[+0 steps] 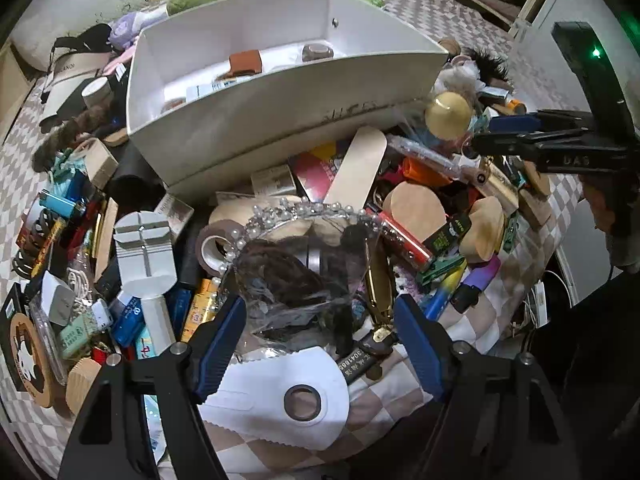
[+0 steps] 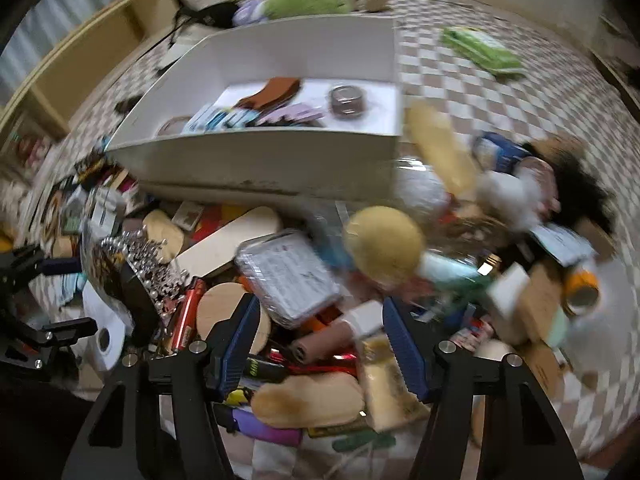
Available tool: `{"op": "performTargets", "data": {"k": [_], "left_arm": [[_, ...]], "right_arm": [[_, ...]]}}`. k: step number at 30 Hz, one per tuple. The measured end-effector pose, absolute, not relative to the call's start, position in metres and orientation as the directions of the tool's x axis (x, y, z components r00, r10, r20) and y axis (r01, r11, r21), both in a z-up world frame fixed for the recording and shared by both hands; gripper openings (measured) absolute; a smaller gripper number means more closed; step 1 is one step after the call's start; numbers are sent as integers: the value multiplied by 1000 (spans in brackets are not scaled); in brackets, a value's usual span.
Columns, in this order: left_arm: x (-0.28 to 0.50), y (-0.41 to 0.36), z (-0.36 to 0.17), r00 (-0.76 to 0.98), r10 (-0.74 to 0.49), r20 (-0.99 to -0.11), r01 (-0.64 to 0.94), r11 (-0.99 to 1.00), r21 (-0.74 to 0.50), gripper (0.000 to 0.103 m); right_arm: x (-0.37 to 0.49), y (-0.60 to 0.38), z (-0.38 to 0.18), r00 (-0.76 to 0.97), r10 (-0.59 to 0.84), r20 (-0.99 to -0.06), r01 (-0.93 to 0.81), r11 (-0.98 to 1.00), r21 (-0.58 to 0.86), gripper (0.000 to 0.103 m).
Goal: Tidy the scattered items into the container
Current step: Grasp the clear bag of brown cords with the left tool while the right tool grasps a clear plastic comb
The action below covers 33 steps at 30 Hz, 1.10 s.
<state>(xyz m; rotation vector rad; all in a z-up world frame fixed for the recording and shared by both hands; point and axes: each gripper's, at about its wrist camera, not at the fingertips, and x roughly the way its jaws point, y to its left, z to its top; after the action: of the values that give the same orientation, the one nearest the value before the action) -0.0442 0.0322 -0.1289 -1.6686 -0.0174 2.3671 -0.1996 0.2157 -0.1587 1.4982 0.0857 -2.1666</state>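
One white box [image 1: 280,120] stands on the checkered cloth [image 1: 420,16] behind a heap of small clutter, and two grippers work at that heap. Inside the box lie at least a rust-brown piece [image 1: 245,63], a small dark jar [image 1: 317,52] and a few flat packets [image 1: 208,90]; a closer count is not possible. In the pile, one pearl-trimmed headband [image 1: 288,210], one roll of brown tape [image 1: 214,246], one long pale wooden slat [image 1: 358,168], one yellow-capped item [image 1: 448,114] and three round wooden discs can be told apart. The left gripper [image 1: 320,344] points forward and down over the pile, its blue-padded fingers [image 1: 220,340] spread wide on either side of a crinkled clear bag of dark stuff [image 1: 296,288], which sits just ahead of them, with a white face mask [image 1: 288,396] below. The right gripper [image 2: 316,344] comes in from the right side, tilted, its fingers likewise apart above a brown cylinder [image 2: 320,344] and a white block [image 2: 362,318], gripping nothing. The box is beyond both pairs of fingers, well apart from them
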Motion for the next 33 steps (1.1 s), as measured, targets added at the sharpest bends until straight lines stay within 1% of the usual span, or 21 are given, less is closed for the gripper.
{"op": "performTargets", "data": {"k": [4, 9, 11, 12, 14, 15, 16, 18, 20, 24, 27, 29, 32, 33], "left_arm": [[-46, 35, -132, -304, 206, -930, -184, -971, -155, 76], [-47, 35, -134, -295, 208, -932, -176, -971, -161, 76], [-47, 34, -136, -291, 209, -934, -170, -972, -164, 76], [-47, 34, -137, -285, 209, -935, -166, -972, -166, 76], [-48, 33, -141, -275, 209, -938, -160, -972, -170, 76], [-48, 32, -143, -269, 210, -940, -156, -973, -173, 76], [-49, 32, -145, -264, 211, -941, -152, -973, -175, 76], [-52, 32, -149, -257, 205, -944, -147, -974, -171, 76], [-55, 33, -153, -253, 187, -949, -141, -978, -155, 76], [-61, 37, -160, -241, 160, -957, -142, -981, -129, 76], [-63, 38, -165, -240, 118, -963, -145, -986, -84, 77], [-65, 33, -170, -232, 94, -968, -122, -990, -67, 77], [-68, 23, -176, -208, 115, -971, -76, -992, -101, 77], [-69, 19, -177, -196, 139, -971, -58, -990, -130, 76]], "right_arm": [[-197, 187, -169, -235, -357, -904, 518, -833, 195, 65], [-199, 181, -177, -251, -300, -920, 540, -833, 125, 64], [-200, 179, -180, -258, -277, -926, 548, -831, 97, 52], [-201, 177, -181, -261, -266, -928, 552, -830, 82, 44], [-202, 175, -184, -268, -243, -932, 560, -827, 54, 42], [-203, 174, -186, -272, -231, -934, 563, -825, 40, 38], [-203, 173, -188, -276, -220, -936, 567, -823, 26, 31], [-205, 171, -190, -283, -199, -938, 572, -820, 2, 26], [-207, 177, -188, -280, -203, -938, 559, -829, 13, 24], [-214, 195, -172, -259, -260, -930, 507, -856, 98, 20], [-215, 206, -163, -250, -312, -917, 474, -865, 165, 16], [-214, 207, -161, -246, -338, -909, 456, -868, 199, 16], [-210, 207, -158, -242, -370, -897, 435, -868, 240, 16], [-209, 207, -157, -241, -379, -893, 429, -867, 253, 16]]}}
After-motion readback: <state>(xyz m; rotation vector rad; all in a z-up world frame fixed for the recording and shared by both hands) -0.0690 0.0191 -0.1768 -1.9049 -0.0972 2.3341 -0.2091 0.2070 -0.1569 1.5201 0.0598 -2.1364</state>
